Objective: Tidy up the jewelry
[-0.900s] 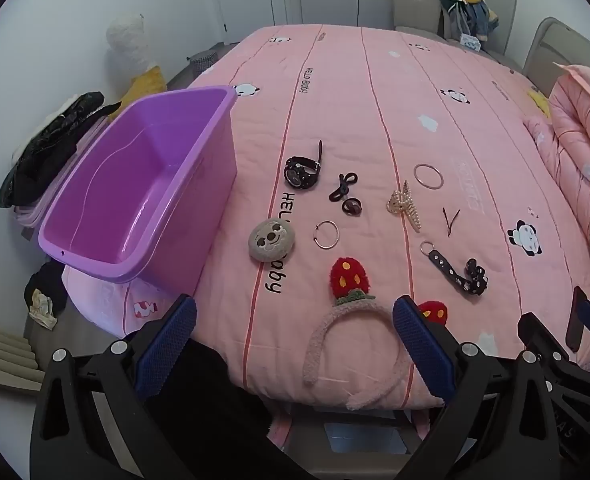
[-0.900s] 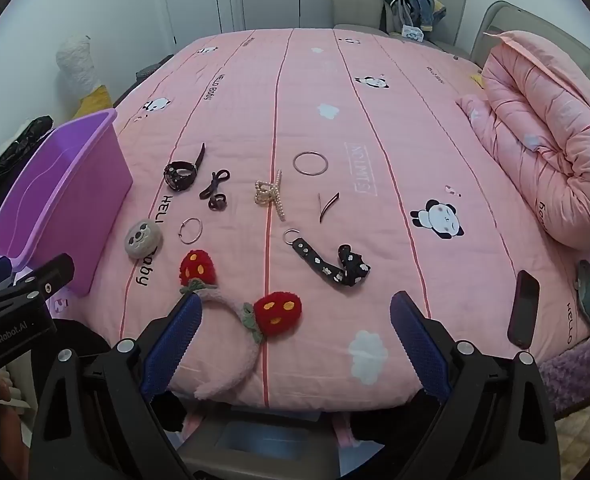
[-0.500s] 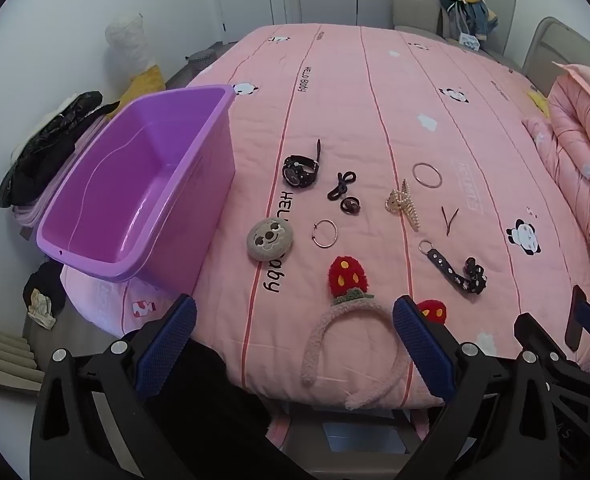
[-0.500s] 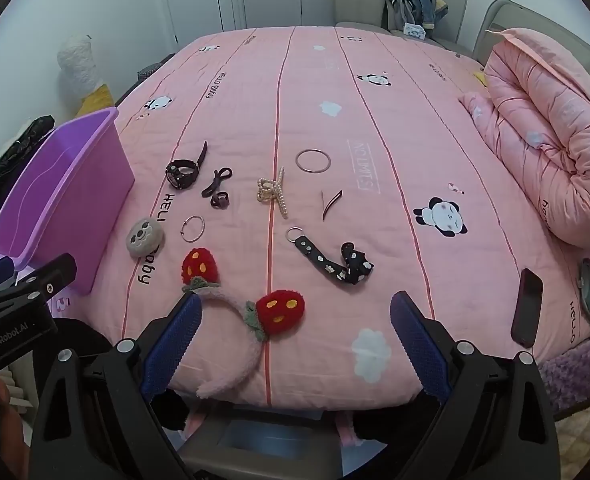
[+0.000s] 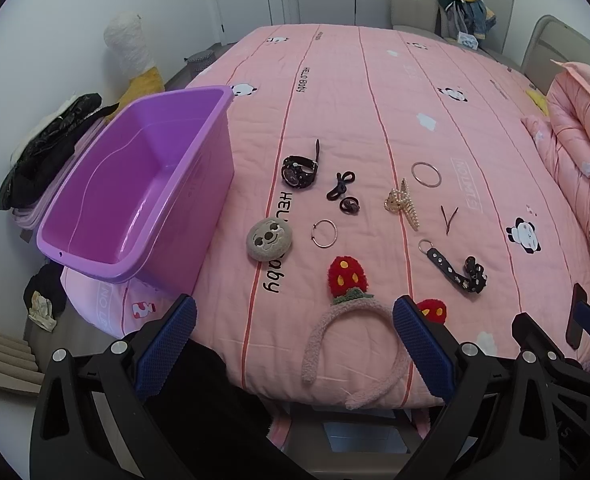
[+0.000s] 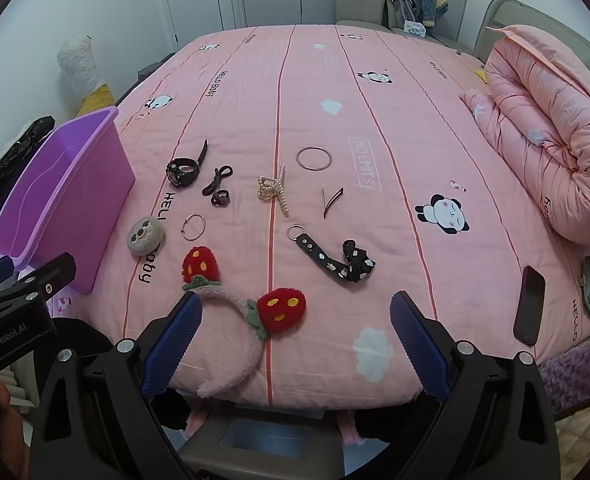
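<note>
1. Both sets of fingers stood spread wide and empty: our left gripper [image 5: 294, 334] hung over the near edge of the bed [image 5: 375, 92], our right gripper [image 6: 293, 330] likewise. Compared with a moment earlier, hardly anything had shifted; nothing was lifted, so we judged the sorting not yet begun.
2. Our purple bin [image 5: 135, 184] sat empty on the bed's left edge.
3. Nearest us lay the strawberry headband [image 6: 239, 300], fuzzy and pink, its end overhanging the edge.
4. Beyond it lay the black studded strap [image 6: 331, 258], the round sloth-face plush [image 5: 270, 238] and the black watch [image 5: 299, 168].
5. Smaller still: the pearl claw clip [image 6: 273, 192], silver bangle [image 6: 314, 159], thin hoop [image 5: 324, 233], dark hair ties [image 5: 343, 194] and hairpin [image 6: 331, 201], all apart.
</note>
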Available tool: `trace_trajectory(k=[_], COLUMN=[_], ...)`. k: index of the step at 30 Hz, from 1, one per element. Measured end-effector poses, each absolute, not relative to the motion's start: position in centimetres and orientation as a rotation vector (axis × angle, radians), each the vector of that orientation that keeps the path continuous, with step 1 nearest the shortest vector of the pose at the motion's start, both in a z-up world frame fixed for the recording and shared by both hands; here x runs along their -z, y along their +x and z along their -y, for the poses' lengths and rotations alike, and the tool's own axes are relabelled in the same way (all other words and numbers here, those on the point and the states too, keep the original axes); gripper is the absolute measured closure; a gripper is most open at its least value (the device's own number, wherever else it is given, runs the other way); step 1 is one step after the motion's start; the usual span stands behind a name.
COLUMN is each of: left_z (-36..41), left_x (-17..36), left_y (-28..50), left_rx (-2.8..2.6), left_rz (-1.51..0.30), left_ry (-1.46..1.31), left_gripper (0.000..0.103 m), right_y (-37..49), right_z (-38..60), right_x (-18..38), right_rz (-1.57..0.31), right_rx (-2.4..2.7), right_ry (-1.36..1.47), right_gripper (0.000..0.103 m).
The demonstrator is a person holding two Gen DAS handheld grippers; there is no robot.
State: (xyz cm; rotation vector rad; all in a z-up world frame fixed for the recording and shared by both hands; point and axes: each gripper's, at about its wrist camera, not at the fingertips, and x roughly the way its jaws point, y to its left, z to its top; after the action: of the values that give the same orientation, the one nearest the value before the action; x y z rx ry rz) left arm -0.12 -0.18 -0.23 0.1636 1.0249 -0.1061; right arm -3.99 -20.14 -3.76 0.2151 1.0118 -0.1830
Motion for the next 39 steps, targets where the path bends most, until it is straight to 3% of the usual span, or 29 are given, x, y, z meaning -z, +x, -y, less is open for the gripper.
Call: trace_trajectory(k=[39], left_z=[0.11], left_x=[0.42], left_y=[-0.1], left_rx=[0.104], left_rz=[-1.025], left_ry=[0.167], left_gripper=[0.006], right_y=[-4.08], right_z=[20.54], right_x=[4.25], right_rz=[-1.015], right_rx=[0.177], right_ry=[0.232], right_gripper=[0.012])
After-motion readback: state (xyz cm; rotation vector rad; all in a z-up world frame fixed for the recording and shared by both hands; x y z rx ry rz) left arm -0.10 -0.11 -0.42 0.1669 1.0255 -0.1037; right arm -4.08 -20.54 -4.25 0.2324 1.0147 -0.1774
